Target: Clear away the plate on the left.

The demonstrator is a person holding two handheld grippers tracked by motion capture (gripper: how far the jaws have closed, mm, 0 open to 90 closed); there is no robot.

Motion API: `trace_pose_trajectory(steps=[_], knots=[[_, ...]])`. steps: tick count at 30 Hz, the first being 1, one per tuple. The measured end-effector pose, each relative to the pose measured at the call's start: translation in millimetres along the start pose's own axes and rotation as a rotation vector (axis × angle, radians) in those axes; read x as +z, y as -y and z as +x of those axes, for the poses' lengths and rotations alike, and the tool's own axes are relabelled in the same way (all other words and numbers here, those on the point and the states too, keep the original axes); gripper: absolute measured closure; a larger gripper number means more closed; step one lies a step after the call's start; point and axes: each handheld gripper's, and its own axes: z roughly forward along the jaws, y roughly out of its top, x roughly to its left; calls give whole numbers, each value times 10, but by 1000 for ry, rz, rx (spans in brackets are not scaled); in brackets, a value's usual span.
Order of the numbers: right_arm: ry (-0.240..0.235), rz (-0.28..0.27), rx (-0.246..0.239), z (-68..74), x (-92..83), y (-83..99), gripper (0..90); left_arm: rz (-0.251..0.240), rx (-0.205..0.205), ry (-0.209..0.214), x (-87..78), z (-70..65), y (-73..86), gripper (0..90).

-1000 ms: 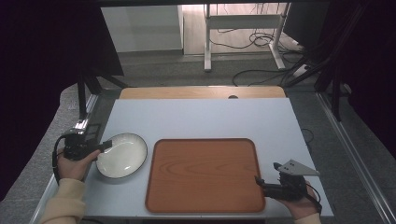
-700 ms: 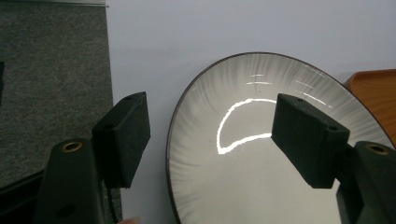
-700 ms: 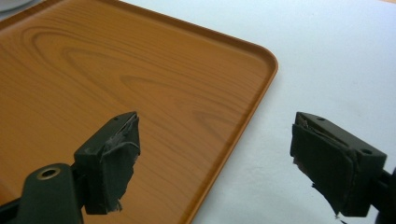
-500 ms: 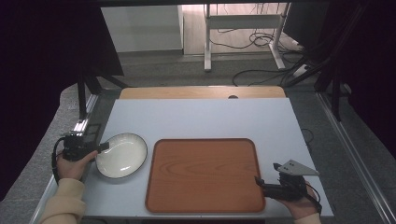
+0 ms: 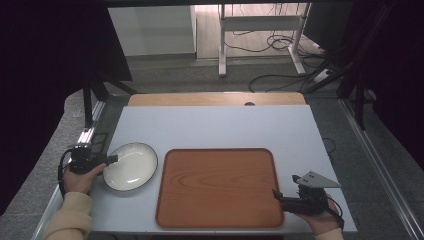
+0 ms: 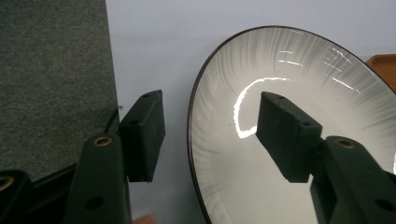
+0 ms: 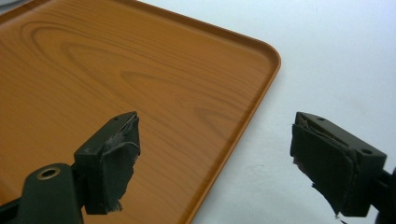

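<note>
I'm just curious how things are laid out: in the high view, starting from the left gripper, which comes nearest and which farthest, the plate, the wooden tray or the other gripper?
1. Plate: its rim lies between the left gripper's jaws.
2. Wooden tray: mid-table, right of the plate.
3. Right gripper: at the tray's far right edge.

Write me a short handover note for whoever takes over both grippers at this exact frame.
Left gripper: jaws have just been closing, one on each side of the plate rim, not yet pressing.
Right gripper: open, one jaw on each side of the wooden tray right edge, holding nothing.
Plate sits on the white table, left of the tray, apart from it.
Done: left gripper lined up on the rim.
Left: probably grip the plate and move it onto the tray.
</note>
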Motion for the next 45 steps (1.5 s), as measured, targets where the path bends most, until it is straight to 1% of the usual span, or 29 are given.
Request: trace_pose_trajectory(steps=[7,15,20,22,28,30,32,34,36,37,38,39,40,42,45], knots=[[-2,2,-2,0,1,1,162,-2,-12,12,10,21,21,458],[0,4,-6,2,1,1,162,-9,-17,23,23,27,26,502],[0,4,-8,5,0,0,162,1,-5,41,54,12,29,527],[1,4,-8,6,0,0,162,8,2,42,67,0,27,534],[1,4,-8,6,1,0,162,22,-1,29,100,-15,30,556],[1,4,-9,6,2,0,162,33,-4,22,111,-14,32,578],[0,6,-9,7,4,0,162,53,-3,6,136,-13,36,610],[0,5,-10,8,3,0,163,52,-26,18,145,9,41,630],[2,4,-9,7,2,0,163,50,-43,28,134,35,41,669],[2,4,-9,6,2,0,162,45,-55,33,133,42,42,685],[4,5,-8,3,3,1,163,44,-71,39,125,56,43,721],[4,5,-8,3,3,1,163,43,-80,42,118,62,43,721],[4,5,-8,2,4,1,163,43,-87,49,109,72,45,744],[5,5,-8,3,4,1,163,36,-96,61,81,78,49,753],[5,3,-9,8,1,-3,164,30,-91,63,30,65,37,784]])
